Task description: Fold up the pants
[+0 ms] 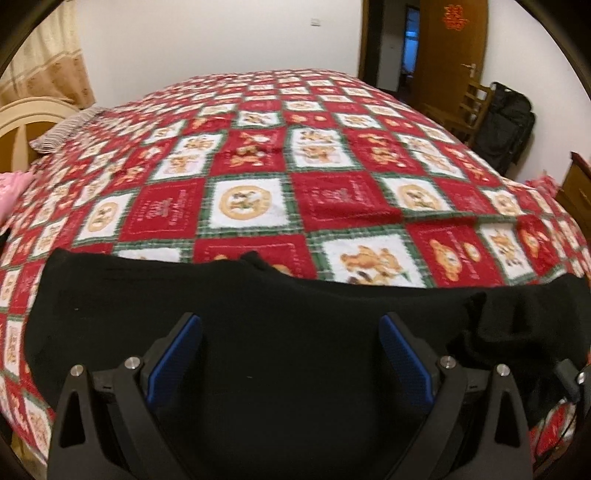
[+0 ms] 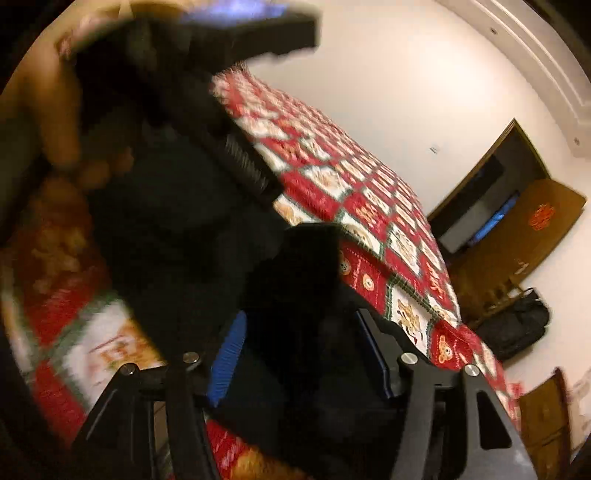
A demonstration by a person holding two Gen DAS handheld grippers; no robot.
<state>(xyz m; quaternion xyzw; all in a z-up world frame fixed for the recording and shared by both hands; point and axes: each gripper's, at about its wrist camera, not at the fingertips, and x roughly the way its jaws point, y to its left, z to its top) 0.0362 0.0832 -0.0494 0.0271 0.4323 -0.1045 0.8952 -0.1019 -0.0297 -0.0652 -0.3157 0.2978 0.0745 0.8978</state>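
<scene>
Black pants lie across the near edge of the bed, with one bunched part at the right. My left gripper hovers over them, open wide, its blue pads clear of the cloth. In the right wrist view, which is tilted and blurred, a thick fold of the pants stands up between the blue pads of my right gripper, which is closed on it. The other gripper and the hand that holds it show at the top left of that view.
The bed carries a red, white and green bear-print cover. A striped pillow and the headboard are at the far left. A wooden chair, a black bag and an open door stand at the far right.
</scene>
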